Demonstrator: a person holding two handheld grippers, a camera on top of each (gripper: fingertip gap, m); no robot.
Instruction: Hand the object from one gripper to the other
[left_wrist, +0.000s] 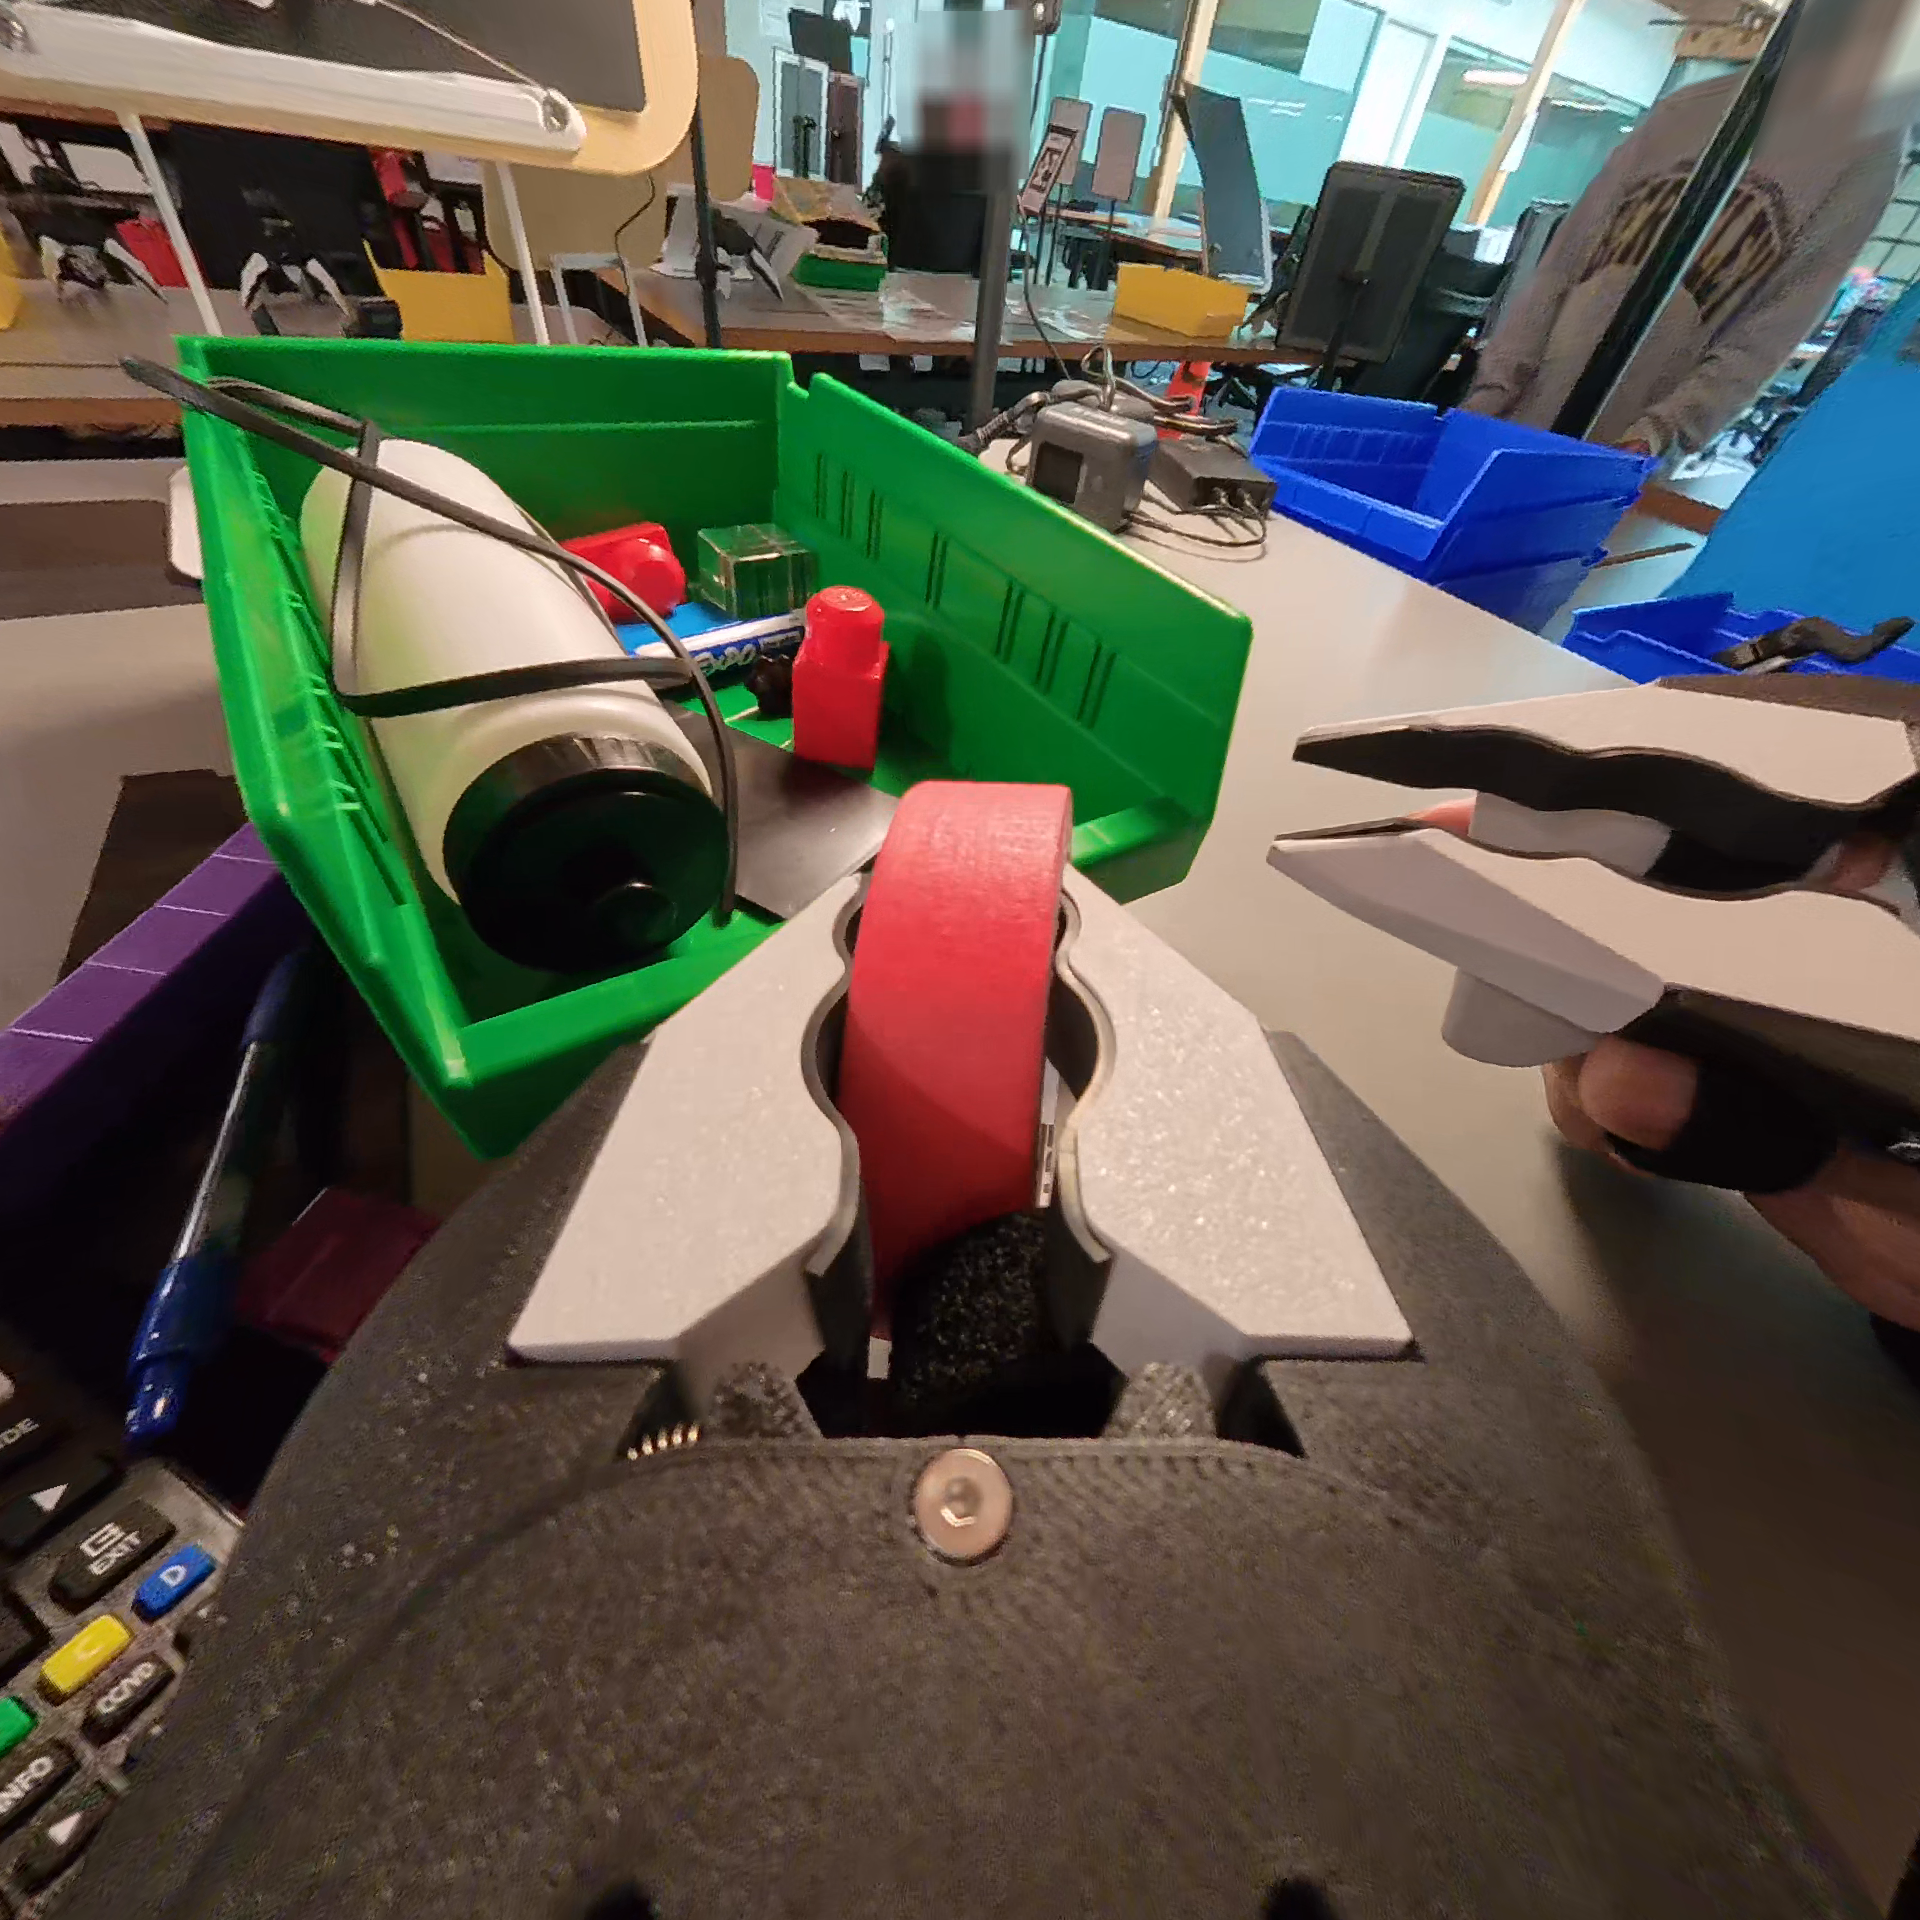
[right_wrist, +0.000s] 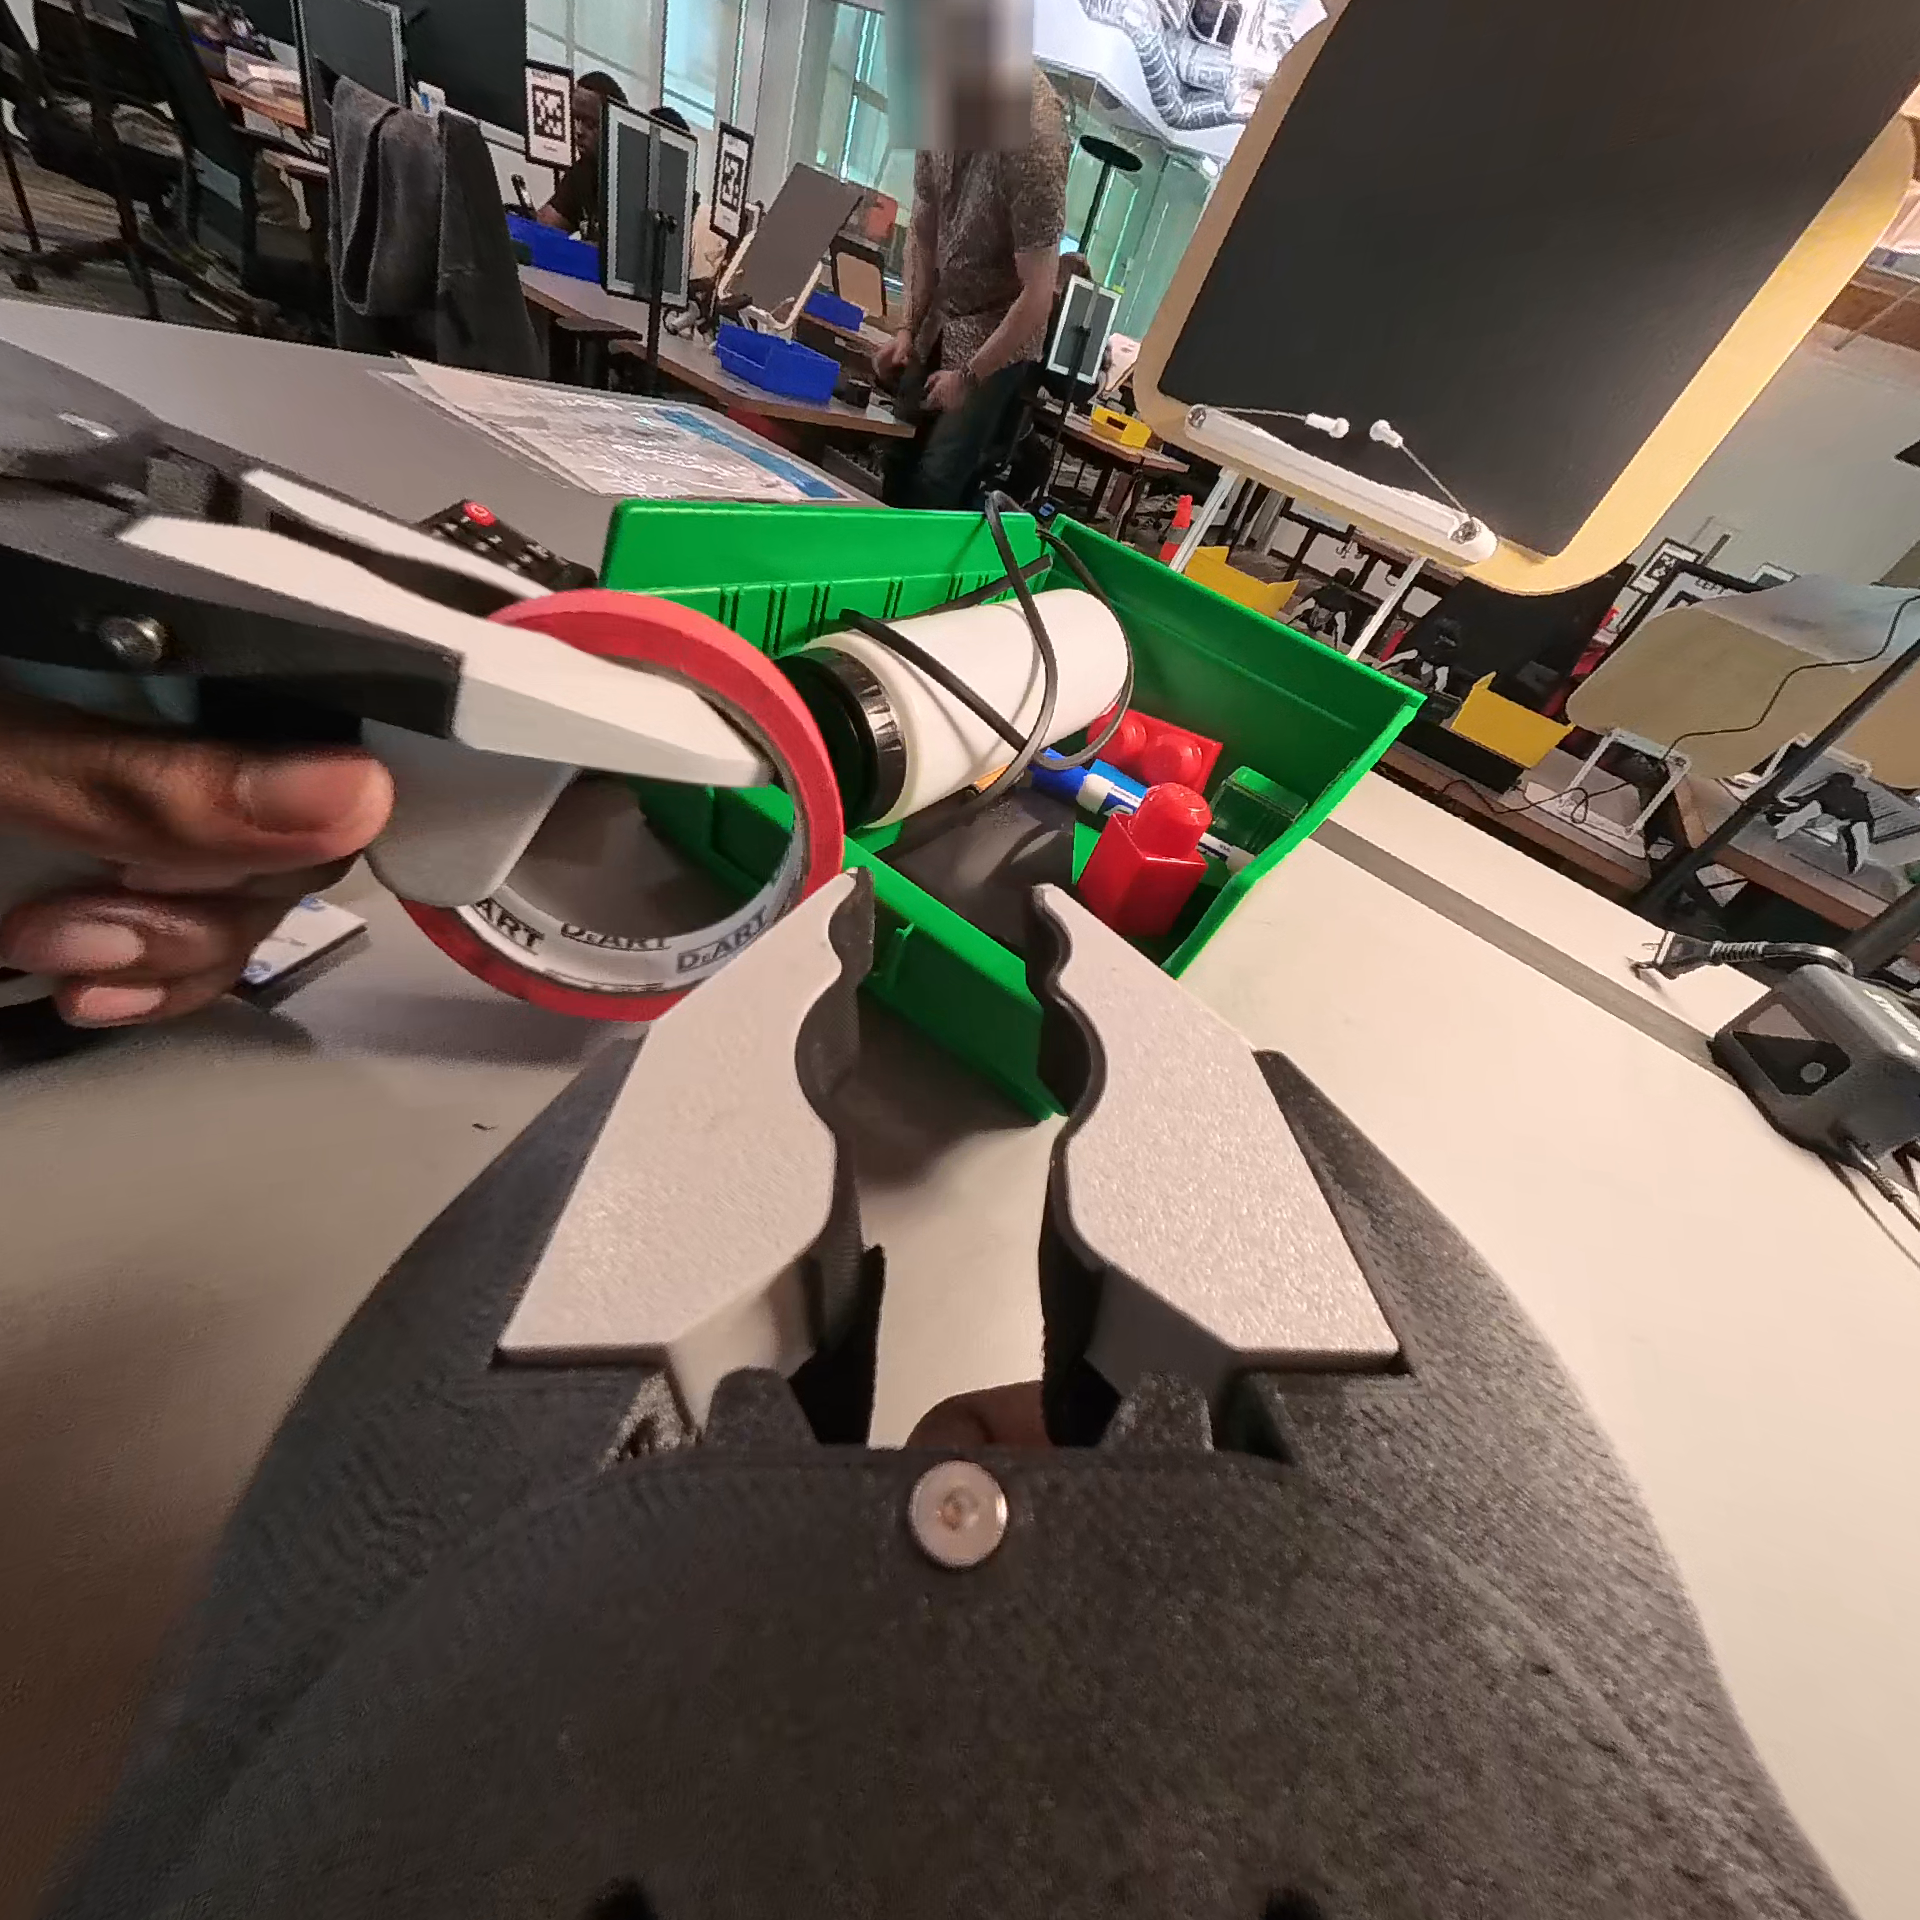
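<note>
A roll of red tape (left_wrist: 956, 997) stands edge-on between the fingers of my left gripper (left_wrist: 966, 894), which is shut on it just in front of the green bin (left_wrist: 1039, 623). My right gripper (left_wrist: 1288, 800) comes in from the right, open and empty, a short way from the roll. In the right wrist view my right gripper (right_wrist: 948, 894) is open with nothing between its fingers. The left gripper (right_wrist: 707, 717) holds the tape roll (right_wrist: 727, 655) just left of and beyond the right fingertips. A hand (right_wrist: 156, 821) holds the left gripper.
The green bin holds a white bottle (left_wrist: 468, 623) with a black cable over it, red blocks (left_wrist: 840, 675) and a marker. Blue bins (left_wrist: 1455, 488) stand at the far right. A remote control (left_wrist: 83, 1621), a blue pen (left_wrist: 197, 1247) and a purple box (left_wrist: 125, 997) lie at the left. A grey device (right_wrist: 1829, 1049) sits at the right. The blue pen (left_wrist: 197, 1247) is about 12 cm from my left fingertips and 20 cm from my right.
</note>
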